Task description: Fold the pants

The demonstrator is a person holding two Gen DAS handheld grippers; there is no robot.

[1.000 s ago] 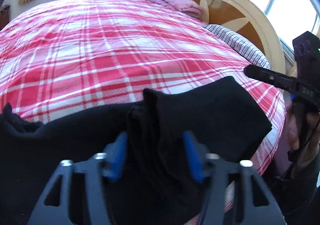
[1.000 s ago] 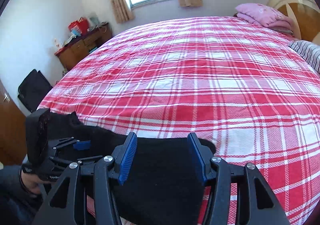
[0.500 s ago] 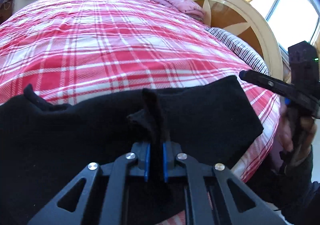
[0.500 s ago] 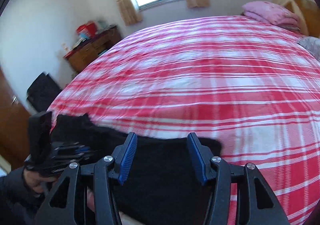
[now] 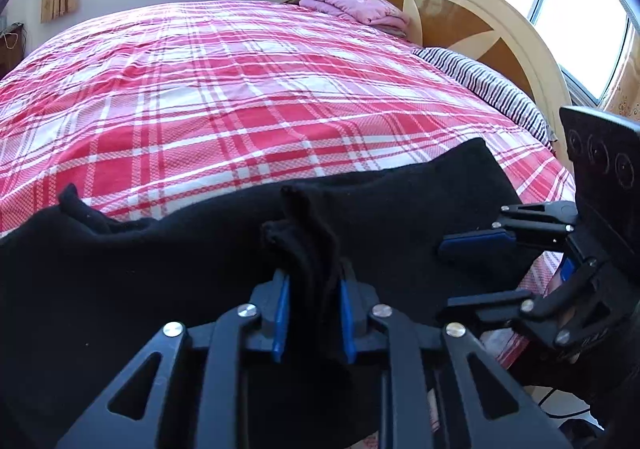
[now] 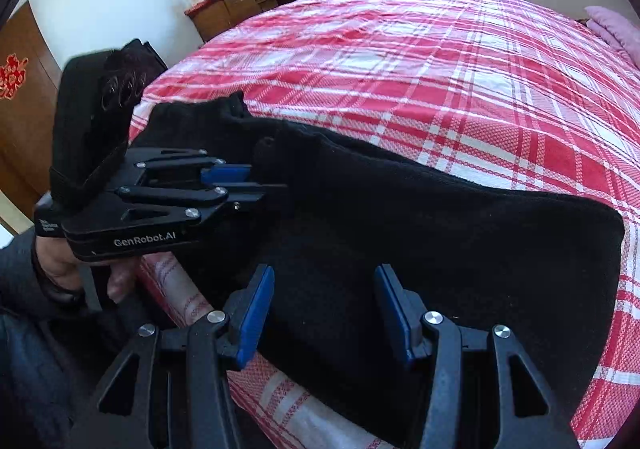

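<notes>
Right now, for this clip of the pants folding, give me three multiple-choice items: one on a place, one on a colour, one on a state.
1. Where do the pants lie?
A. along the near edge of the bed
B. on the pillow
C. on the floor

2. What colour are the pads of the right tool?
A. red
B. blue
C. yellow

3. What is between the pads of the left tool?
A. nothing
B. a bunched fold of the pants
C. the striped pillow

Key: 1 A, the black cloth runs along the plaid bedspread beside the bed's edge; 2 B, both pads show blue; 3 B, dark cloth stands up between the pads, whose jaws are opening.
</notes>
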